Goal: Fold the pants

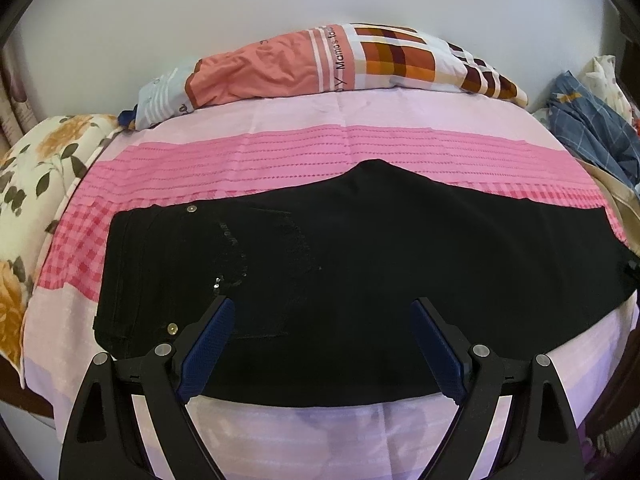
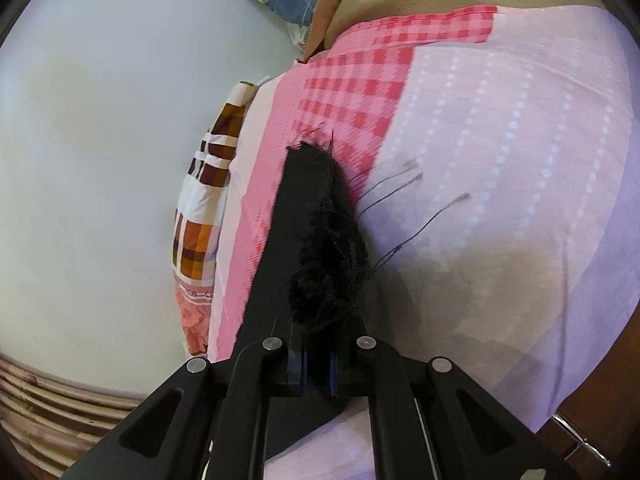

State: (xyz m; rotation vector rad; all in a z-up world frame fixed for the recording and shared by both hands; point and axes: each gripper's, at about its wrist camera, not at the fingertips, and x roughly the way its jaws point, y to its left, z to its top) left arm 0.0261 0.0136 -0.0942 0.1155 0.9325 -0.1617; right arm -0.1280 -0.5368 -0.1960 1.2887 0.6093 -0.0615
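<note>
Black pants (image 1: 360, 264) lie flat across the pink bed sheet (image 1: 280, 156), waistband with metal buttons at the left, legs running to the right. My left gripper (image 1: 322, 312) hovers over their near edge, open wide, with nothing between its blue pads (image 1: 208, 344). In the right wrist view my right gripper (image 2: 316, 360) is shut on the frayed hem of the pants (image 2: 324, 248). The black cloth bunches up out of the jaws, and loose threads trail onto the sheet (image 2: 500, 180). The gripper's fingertips are hidden by the cloth.
A folded patchwork quilt (image 1: 332, 64) lies along the far side of the bed by the white wall. A floral pillow (image 1: 36, 200) sits at the left, and blue checked cloth (image 1: 592, 128) is piled at the right. The bed's wooden edge (image 2: 580, 436) shows at lower right.
</note>
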